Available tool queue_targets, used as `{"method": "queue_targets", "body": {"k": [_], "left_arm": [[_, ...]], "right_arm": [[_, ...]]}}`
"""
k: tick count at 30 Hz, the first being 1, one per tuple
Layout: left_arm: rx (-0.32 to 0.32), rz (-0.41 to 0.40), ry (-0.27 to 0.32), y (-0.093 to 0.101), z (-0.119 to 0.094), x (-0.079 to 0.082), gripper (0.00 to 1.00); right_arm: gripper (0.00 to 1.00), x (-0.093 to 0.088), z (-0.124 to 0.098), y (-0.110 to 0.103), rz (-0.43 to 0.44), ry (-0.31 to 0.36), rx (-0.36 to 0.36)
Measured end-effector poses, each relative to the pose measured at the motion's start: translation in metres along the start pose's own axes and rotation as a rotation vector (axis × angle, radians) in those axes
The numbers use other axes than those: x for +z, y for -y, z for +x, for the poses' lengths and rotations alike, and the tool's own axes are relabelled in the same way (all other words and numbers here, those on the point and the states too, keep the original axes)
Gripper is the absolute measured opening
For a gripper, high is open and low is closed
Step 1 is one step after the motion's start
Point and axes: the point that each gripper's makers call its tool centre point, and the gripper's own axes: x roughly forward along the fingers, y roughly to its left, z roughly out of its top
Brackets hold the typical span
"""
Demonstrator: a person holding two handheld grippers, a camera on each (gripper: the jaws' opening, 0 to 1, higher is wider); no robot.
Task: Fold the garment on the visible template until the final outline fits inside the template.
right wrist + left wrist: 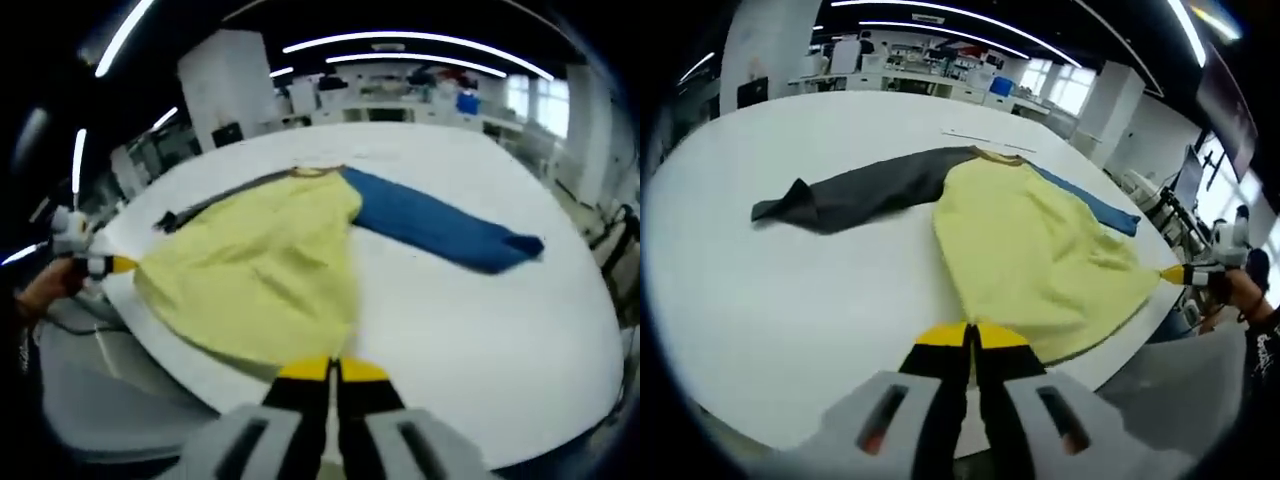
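Yellow garment [1040, 250] spread flat, grey and blue sleeves.

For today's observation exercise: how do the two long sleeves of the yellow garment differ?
The dark grey fabric sleeve is charcoal, while the blue fabric sleeve is bright blue. In the left gripper view, the grey sleeve lies fully exposed; the blue sleeve is partly hidden behind the yellow body. Both lie flat on the white table.

Garment [1040, 260]: hem corners hidden beneath the closed jaw tips at the table's [790, 300] near edge. Grey sleeve [230, 195] largely hidden behind the yellow body. Background benches blurred.
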Motion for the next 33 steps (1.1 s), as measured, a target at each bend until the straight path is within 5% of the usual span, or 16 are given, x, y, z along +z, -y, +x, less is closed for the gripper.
{"method": "queue_targets", "body": {"k": [7,12,33], "left_arm": [[0.029,0.009,-0.032,-0.008,-0.001,-0.012,0.0],[0.052,0.03,-0.111,-0.016,0.002,-0.027,0.0],[0.075,0.054,-0.158,-0.01,0.0,-0.037,0.0]], "right_arm": [[0.0,-0.018,0.002,-0.002,0.024,-0.04,-0.007],[0.0,-0.03,0.006,0.001,0.028,-0.063,-0.031],[0.0,-0.044,0.005,0.003,0.038,-0.155,-0.024]]}}
